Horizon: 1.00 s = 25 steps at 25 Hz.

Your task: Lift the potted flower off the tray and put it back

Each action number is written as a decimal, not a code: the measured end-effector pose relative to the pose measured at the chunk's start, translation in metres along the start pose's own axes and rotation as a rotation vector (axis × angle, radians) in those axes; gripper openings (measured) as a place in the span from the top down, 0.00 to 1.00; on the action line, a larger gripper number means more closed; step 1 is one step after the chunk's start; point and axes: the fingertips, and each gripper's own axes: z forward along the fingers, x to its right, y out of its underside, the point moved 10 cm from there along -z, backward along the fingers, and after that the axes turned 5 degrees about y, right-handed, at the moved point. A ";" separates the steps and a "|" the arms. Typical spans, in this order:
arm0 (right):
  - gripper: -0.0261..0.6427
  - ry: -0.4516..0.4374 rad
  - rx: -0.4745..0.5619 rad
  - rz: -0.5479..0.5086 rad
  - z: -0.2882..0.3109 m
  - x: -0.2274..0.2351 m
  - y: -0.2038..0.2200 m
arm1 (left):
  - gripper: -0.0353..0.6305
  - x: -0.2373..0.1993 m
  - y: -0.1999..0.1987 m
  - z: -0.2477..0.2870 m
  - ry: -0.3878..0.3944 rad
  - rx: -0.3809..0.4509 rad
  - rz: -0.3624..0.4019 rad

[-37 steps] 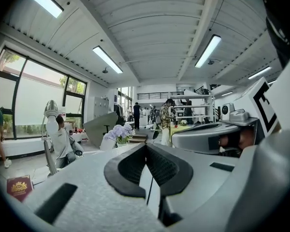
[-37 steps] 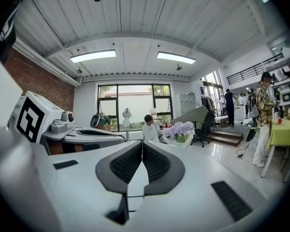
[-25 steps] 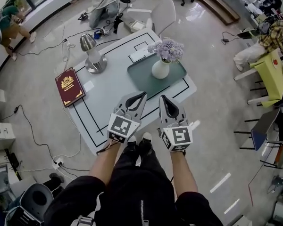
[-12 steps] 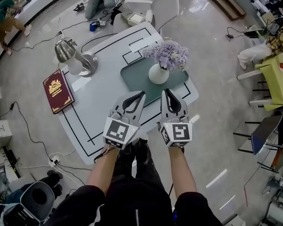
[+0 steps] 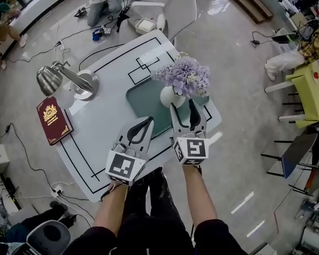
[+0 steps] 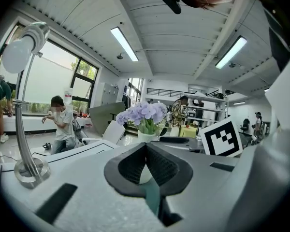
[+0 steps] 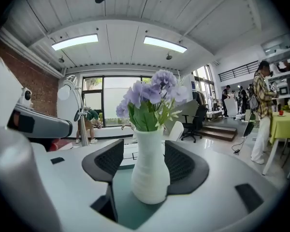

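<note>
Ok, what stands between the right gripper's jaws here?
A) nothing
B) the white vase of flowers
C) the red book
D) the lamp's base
B: on the right gripper the jaws have just been opening, and the right gripper view shows the white vase standing between them on the green tray.

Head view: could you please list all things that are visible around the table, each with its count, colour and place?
Table: one, white with black lines, centre.
Tray: one, green, on the table's right part.
Potted flower: one, white vase with purple blooms, standing on the tray.
Lamp: one, silver, on the table's left part.
Book: one, dark red, at the table's left edge.
Chair: one, white, beyond the table.
Left gripper: one, grey, jaws together and empty, near the tray.
Right gripper: one, grey, jaws have just been opening, apart on either side of the vase, not pressing it.
</note>
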 end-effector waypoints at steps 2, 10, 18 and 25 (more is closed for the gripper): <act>0.57 0.003 0.006 -0.013 0.011 0.001 0.003 | 0.94 -0.006 0.006 -0.003 -0.015 -0.018 0.002; 0.55 0.030 0.040 -0.027 0.055 0.004 0.007 | 0.94 -0.019 0.023 -0.012 -0.064 -0.048 -0.053; 0.55 0.031 0.064 -0.052 0.074 0.002 0.002 | 0.94 -0.027 0.029 -0.017 -0.082 -0.062 -0.041; 0.55 0.033 0.074 -0.054 0.083 0.002 0.000 | 0.94 -0.033 0.028 -0.025 -0.126 -0.068 -0.055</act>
